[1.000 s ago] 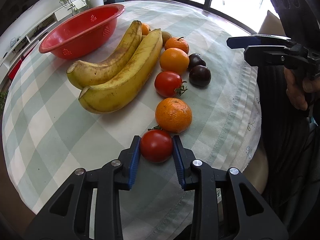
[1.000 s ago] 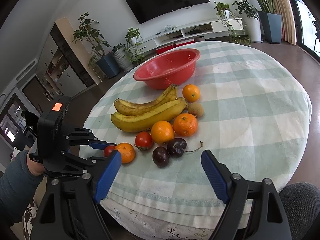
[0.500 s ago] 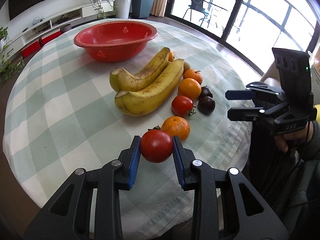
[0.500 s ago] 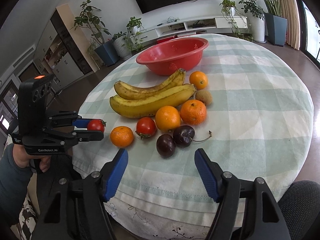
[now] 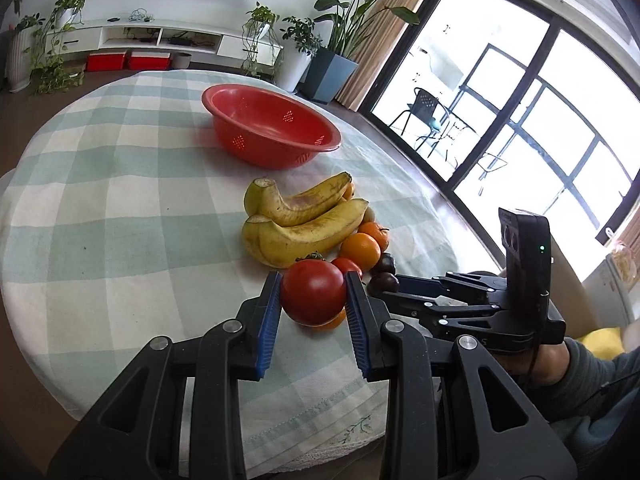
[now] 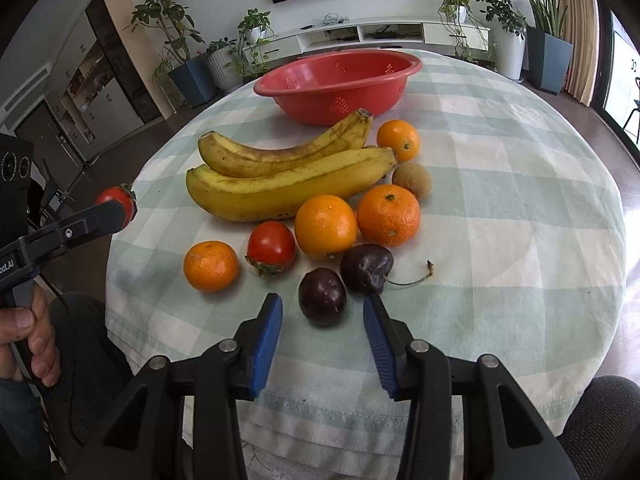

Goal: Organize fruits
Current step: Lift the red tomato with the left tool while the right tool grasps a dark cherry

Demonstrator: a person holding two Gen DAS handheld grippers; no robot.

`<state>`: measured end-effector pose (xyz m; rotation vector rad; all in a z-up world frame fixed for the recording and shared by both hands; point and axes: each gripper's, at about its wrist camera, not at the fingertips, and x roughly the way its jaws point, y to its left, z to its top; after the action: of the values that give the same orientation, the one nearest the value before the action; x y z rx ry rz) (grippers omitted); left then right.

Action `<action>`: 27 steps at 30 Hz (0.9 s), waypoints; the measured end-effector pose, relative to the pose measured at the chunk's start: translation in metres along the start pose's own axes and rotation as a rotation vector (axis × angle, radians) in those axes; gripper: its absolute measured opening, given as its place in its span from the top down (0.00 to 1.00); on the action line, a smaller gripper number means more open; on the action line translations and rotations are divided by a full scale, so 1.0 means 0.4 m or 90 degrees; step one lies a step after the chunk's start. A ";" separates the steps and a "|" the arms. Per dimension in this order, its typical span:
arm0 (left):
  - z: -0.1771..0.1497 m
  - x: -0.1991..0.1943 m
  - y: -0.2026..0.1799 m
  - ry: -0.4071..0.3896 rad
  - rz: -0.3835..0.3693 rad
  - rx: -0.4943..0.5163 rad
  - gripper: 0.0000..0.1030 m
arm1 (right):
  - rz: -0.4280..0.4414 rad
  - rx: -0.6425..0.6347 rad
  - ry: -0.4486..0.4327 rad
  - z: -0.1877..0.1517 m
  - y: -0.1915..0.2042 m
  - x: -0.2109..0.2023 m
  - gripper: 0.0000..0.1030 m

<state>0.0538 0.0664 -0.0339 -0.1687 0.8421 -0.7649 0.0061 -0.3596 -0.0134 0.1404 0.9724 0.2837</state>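
Note:
My left gripper point(image 5: 313, 300) is shut on a red tomato point(image 5: 313, 291) and holds it in the air above the near edge of the table. The right wrist view shows that tomato point(image 6: 116, 202) raised at far left. My right gripper point(image 6: 322, 307) points down at a dark plum point(image 6: 322, 297) that lies between its fingertips. Its jaws are closing, and the blue pads point(image 6: 267, 344) stand clear of the plum on both sides. A second, wrinkled plum point(image 6: 366, 268) with a stem lies just behind it. The red bowl point(image 6: 320, 108) stands at the far side.
Two bananas point(image 6: 288, 192), three oranges point(image 6: 326, 226), a small mandarin point(image 6: 211, 266), another tomato point(image 6: 271, 246) and a brown kiwi point(image 6: 412, 180) lie grouped on the checked tablecloth point(image 6: 520, 200). A person's hand point(image 6: 34, 328) grips the left tool. The table edge is close below.
The left gripper has lifted the tomato off the cloth and rolled toward level. The right gripper has come down to the dark plum, and its jaws have narrowed around it.

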 end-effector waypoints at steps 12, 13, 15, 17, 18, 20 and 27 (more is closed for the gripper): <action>-0.034 0.026 -0.005 0.008 0.007 0.002 0.72 | -0.026 -0.023 -0.004 0.003 0.012 0.014 0.73; -0.034 0.029 -0.003 0.008 0.010 0.003 0.72 | -0.024 -0.021 -0.004 0.002 0.010 0.013 0.73; -0.035 0.028 -0.003 0.007 0.011 0.003 0.72 | -0.019 -0.018 -0.007 0.000 0.008 0.008 0.73; -0.035 0.027 0.000 0.005 0.013 0.000 0.72 | -0.009 -0.011 -0.008 -0.006 0.004 -0.002 0.74; -0.035 0.026 0.001 0.004 0.014 -0.001 0.72 | -0.001 -0.006 -0.008 -0.008 0.001 -0.008 0.74; -0.034 0.026 0.000 0.005 0.015 -0.001 0.72 | 0.021 0.005 -0.012 -0.010 -0.004 -0.024 0.74; 0.005 0.000 0.013 -0.005 0.020 -0.003 0.72 | 0.072 0.029 -0.080 0.027 -0.042 -0.118 0.74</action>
<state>0.0581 0.0699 -0.0347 -0.1622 0.8364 -0.7333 -0.0069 -0.3897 0.0259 0.2519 0.8471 0.3523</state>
